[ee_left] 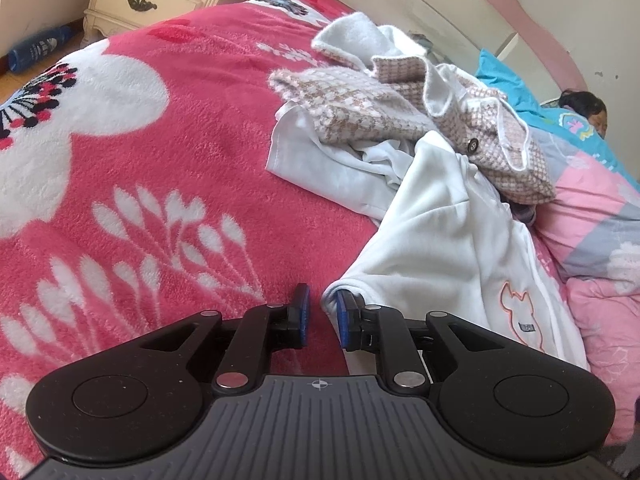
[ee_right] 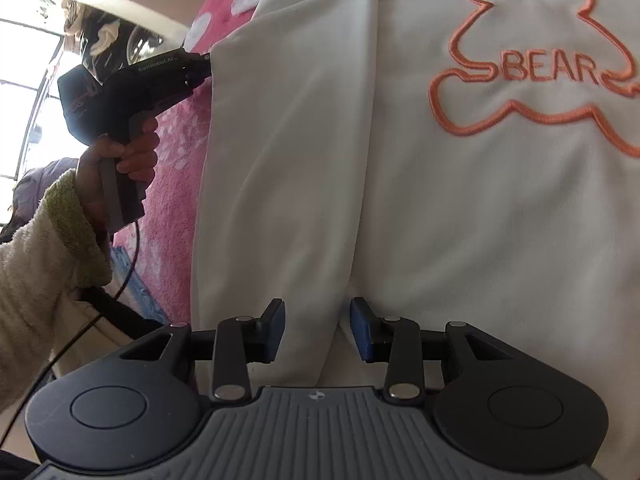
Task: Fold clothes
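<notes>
Sweatshirt [ee_right: 460, 200] fabric, white with an orange bear outline and the word BEAR, is spread over a pink floral blanket [ee_left: 180, 152] on a bed. One sleeve [ee_right: 280, 160] is laid flat alongside the body of the garment.

The left gripper [ee_left: 322, 320] is seen with its jaws narrowly parted. The cuff end of the sleeve is draped over the right-hand pad [ee_left: 343, 320] in its own view, and the other pad is set apart from the cloth, so no pinch is made. In the right wrist view this gripper, held by a hand [ee_right: 120, 160] in a pale fleecy sleeve, is seen touching the outer edge of the white sleeve.

The right gripper [ee_right: 318, 328] is held above the sweatshirt with its jaws moderately apart. The fold between sleeve and body is seen running down into the gap between the blue pads, but neither pad is pressed on the cloth.

A tweed jacket [ee_left: 400, 112] is heaped over other white clothes farther up the bed, well apart from both grippers.
</notes>
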Demonstrator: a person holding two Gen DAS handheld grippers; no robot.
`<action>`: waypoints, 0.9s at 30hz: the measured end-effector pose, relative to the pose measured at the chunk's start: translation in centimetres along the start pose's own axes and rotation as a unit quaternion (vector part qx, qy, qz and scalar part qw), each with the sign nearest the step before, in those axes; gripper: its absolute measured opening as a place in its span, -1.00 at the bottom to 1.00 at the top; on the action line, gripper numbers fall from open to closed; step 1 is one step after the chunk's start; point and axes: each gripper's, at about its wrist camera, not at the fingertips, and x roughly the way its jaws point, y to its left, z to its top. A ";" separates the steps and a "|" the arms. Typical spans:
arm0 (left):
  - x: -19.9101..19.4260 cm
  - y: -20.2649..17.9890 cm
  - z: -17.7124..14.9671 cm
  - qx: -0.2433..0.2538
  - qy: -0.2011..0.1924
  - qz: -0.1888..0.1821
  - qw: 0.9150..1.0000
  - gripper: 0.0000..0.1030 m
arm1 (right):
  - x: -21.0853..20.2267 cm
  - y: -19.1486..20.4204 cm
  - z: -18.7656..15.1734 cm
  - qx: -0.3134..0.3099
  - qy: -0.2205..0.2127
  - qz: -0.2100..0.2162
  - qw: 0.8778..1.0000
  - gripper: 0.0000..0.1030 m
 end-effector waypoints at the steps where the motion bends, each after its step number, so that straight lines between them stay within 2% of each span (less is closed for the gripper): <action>1: 0.0 0.0 0.0 -0.001 0.000 0.000 1.000 -0.69 | -0.2 0.0 -0.3 0.008 -0.003 0.006 1.000 -0.29; 5: -0.1 0.2 -0.1 -0.009 -0.002 -0.004 1.000 -0.68 | -1.0 0.3 -0.7 0.026 -0.008 0.024 0.999 -0.32; 11: -0.1 0.5 -0.3 -0.014 -0.007 -0.010 1.000 -0.68 | 0.6 1.0 -2.0 0.040 0.048 0.015 0.998 -0.31; 14: -0.1 0.6 -0.4 -0.017 -0.008 -0.014 1.000 -0.67 | 1.6 1.0 -2.5 0.049 0.055 0.014 0.997 -0.31; 16: -0.1 0.8 -0.4 -0.021 -0.009 -0.018 1.000 -0.67 | 1.7 1.0 -2.8 0.049 0.048 0.011 0.998 -0.52; 17: -0.1 0.9 -0.4 -0.022 -0.009 -0.020 1.000 -0.67 | 1.6 1.1 -3.0 0.050 0.044 0.008 0.998 -0.81; 18: -0.1 0.9 -0.4 -0.022 -0.009 -0.021 1.000 -0.66 | 1.5 0.9 -3.1 0.056 0.042 0.009 0.998 -0.87; 27: -0.2 1.1 -0.4 -0.024 -0.008 -0.027 0.999 -0.66 | -1.9 -1.1 -4.2 0.090 0.023 -0.006 0.996 -0.93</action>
